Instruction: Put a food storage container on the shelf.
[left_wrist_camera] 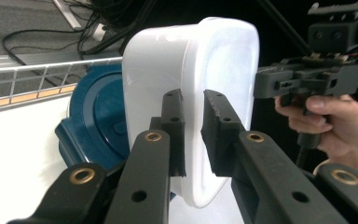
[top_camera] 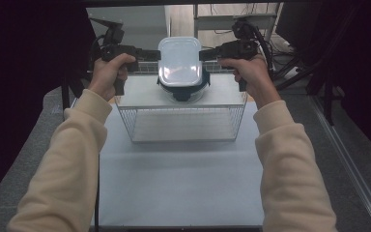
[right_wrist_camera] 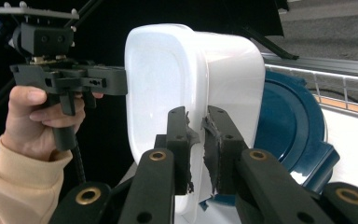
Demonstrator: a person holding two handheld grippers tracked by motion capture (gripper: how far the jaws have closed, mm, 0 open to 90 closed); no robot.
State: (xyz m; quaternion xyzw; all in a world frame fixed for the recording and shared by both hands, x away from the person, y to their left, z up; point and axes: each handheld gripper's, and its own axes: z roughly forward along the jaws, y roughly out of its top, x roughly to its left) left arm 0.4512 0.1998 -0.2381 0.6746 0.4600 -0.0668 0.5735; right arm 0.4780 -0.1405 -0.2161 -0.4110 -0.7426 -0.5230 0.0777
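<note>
A white plastic container (top_camera: 179, 62) with rounded corners hangs in the air between both grippers. My left gripper (top_camera: 152, 53) is shut on its left rim and my right gripper (top_camera: 204, 54) on its right rim. In the left gripper view the jaws (left_wrist_camera: 193, 116) pinch the container's edge (left_wrist_camera: 191, 70). The right gripper view has the jaws (right_wrist_camera: 196, 135) clamped on the opposite edge (right_wrist_camera: 186, 79). Just below and behind the container sits a dark blue round dish (top_camera: 183, 91), also seen from the left gripper (left_wrist_camera: 98, 116) and from the right gripper (right_wrist_camera: 289, 126).
The blue dish rests on the white top of a wire rack (top_camera: 183, 125) at the table's middle back, with a low wire rail (left_wrist_camera: 37, 74) along its far edge. White table cover (top_camera: 178, 183) lies in front. Cables and dark stands crowd the back.
</note>
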